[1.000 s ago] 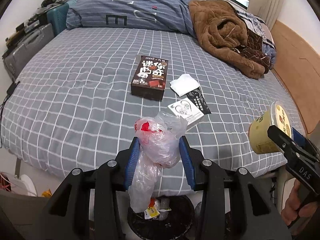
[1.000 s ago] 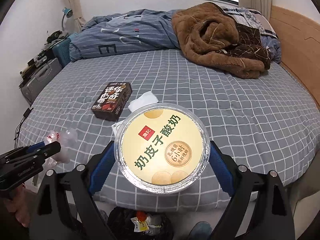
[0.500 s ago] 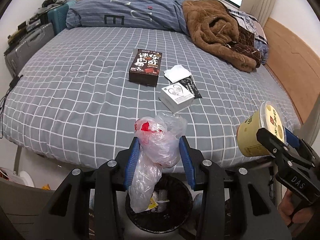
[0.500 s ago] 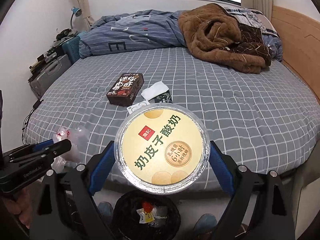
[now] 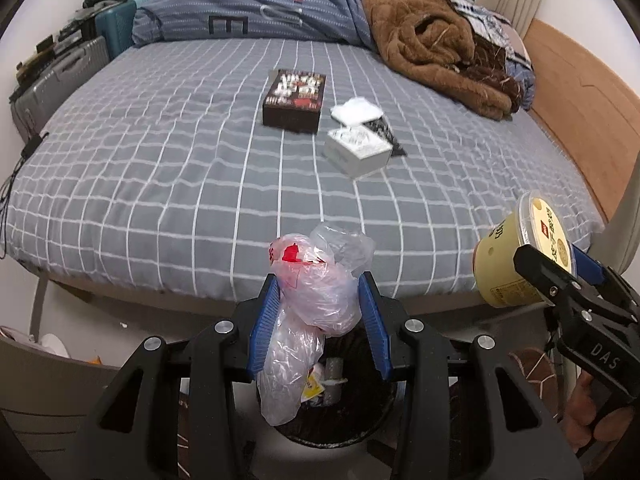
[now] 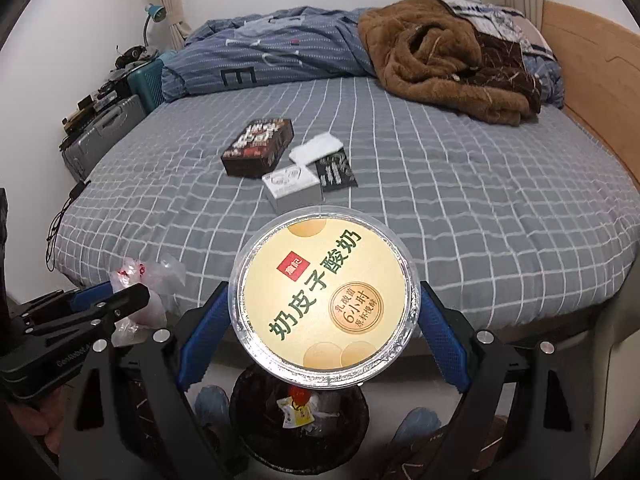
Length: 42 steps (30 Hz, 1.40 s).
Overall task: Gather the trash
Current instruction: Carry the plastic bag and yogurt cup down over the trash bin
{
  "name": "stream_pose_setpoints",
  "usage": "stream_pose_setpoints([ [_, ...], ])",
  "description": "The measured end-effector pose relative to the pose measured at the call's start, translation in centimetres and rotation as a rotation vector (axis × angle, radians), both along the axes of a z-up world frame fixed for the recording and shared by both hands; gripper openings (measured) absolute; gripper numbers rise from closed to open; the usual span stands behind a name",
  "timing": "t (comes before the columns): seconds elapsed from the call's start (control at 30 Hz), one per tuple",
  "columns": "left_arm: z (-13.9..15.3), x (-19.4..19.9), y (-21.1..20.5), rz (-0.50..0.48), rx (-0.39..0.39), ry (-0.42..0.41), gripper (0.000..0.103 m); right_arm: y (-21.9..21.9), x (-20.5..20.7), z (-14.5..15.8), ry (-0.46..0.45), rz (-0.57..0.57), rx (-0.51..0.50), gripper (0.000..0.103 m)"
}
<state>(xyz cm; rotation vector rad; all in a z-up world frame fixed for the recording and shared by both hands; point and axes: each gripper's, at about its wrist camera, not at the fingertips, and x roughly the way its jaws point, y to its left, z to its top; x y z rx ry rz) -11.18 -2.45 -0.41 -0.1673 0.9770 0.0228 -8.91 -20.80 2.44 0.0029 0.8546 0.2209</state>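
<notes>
Both grippers have drawn back off the bed until the round black trash bin [image 5: 332, 408] sits right below them, the left gripper [image 5: 318, 320] pinching a crumpled clear plastic bag [image 5: 316, 300], the right gripper [image 6: 320, 332] clamping a yellow lidded yogurt cup [image 6: 324, 300], ready to drop.

Ahead of your claws, the bed [image 5: 168, 152] carries a grey checked sheet. On it, straight out past the fingers, lie a dark box [image 5: 294, 100], a white box [image 5: 356, 151] nearer you, a white tissue [image 5: 356, 112] and a black packet [image 6: 335, 172] touching it. Farther off lie a brown blanket [image 5: 432, 44] and a blue striped duvet [image 5: 256, 12].
</notes>
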Motion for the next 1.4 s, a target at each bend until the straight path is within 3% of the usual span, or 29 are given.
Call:
stream_pose_setpoints([
  [0.57,-6.9,-1.2,0.3,0.016,0.005,0.095,0.040,1.1,-1.3,-5.9,0.101,0.007,-0.020,0.085],
  [1.4,-18.0,-1.1,2.3,0.045,-0.027,0.264,0.040,3.2,0.2,-18.1,0.326,0.017,-0.071,0.085],
])
